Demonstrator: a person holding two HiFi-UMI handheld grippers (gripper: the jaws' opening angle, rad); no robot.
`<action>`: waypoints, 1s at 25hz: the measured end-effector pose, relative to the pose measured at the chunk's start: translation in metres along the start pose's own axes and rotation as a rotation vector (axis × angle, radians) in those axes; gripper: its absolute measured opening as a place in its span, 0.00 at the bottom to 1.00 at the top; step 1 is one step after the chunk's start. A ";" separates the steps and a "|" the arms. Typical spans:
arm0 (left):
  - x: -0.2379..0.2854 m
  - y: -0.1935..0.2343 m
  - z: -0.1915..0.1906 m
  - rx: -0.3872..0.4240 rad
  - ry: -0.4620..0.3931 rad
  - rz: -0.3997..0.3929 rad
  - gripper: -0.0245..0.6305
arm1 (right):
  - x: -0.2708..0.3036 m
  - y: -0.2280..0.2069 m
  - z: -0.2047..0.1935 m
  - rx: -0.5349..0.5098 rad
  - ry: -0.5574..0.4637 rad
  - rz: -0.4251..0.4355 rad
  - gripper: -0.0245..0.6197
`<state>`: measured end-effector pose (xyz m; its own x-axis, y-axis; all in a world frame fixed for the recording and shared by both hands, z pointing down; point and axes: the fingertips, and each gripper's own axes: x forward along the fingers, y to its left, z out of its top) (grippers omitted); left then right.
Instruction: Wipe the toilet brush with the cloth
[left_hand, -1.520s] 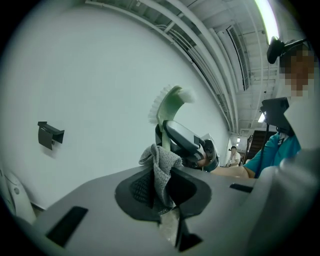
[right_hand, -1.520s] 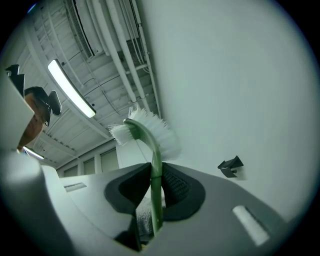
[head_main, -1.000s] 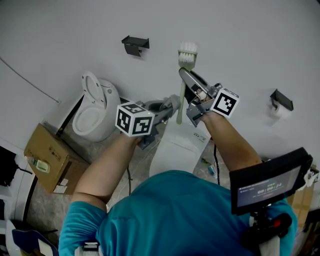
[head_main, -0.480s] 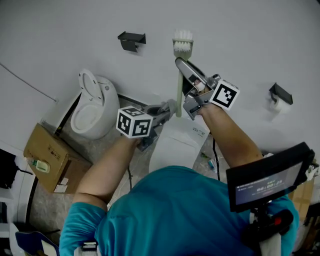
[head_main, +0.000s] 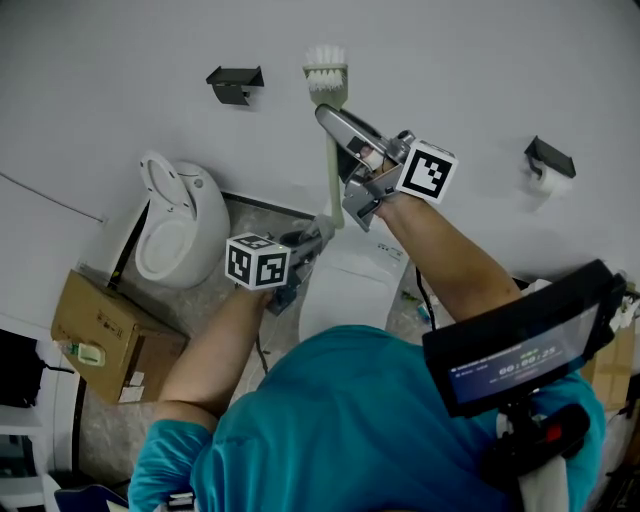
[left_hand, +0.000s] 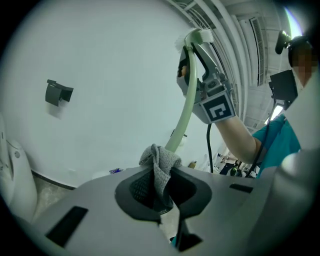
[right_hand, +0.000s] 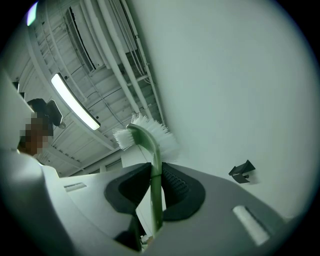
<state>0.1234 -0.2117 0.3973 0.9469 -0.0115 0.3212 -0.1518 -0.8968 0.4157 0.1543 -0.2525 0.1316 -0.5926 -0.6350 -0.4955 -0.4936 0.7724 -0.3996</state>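
My right gripper (head_main: 340, 135) is shut on the pale green handle of the toilet brush (head_main: 331, 150) and holds it upright against the white wall, white bristles (head_main: 326, 78) on top. In the right gripper view the handle (right_hand: 155, 185) runs between the dark pads and the bristle head (right_hand: 145, 135) curves above them. My left gripper (head_main: 318, 232) is shut on a grey cloth (head_main: 323, 226), and the cloth touches the lower end of the handle. The left gripper view shows the cloth (left_hand: 160, 167) bunched between the jaws, with the handle (left_hand: 184, 115) rising from it to the right gripper (left_hand: 202, 75).
A white toilet (head_main: 175, 215) stands at the left, a second white toilet (head_main: 350, 290) right below my hands. A cardboard box (head_main: 105, 335) lies at the lower left. Black wall brackets (head_main: 232, 83) and a paper holder (head_main: 548, 160) hang on the wall.
My left gripper has slid down the brush handle with the cloth, from near the right gripper to the handle's lower end. The right gripper has kept its grip and barely moved.
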 end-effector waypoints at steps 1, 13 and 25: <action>0.001 0.003 -0.005 -0.006 0.010 0.004 0.10 | 0.000 0.001 0.001 0.002 -0.002 0.003 0.14; -0.026 0.046 -0.082 -0.156 0.072 0.082 0.10 | -0.011 0.008 0.004 -0.009 0.012 0.005 0.14; -0.140 0.079 -0.031 -0.194 -0.264 0.212 0.10 | -0.084 -0.012 -0.036 -0.117 0.214 -0.141 0.14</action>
<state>-0.0297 -0.2673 0.4121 0.9252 -0.3239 0.1977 -0.3790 -0.7620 0.5251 0.1870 -0.2083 0.2058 -0.6275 -0.7332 -0.2621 -0.6435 0.6779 -0.3555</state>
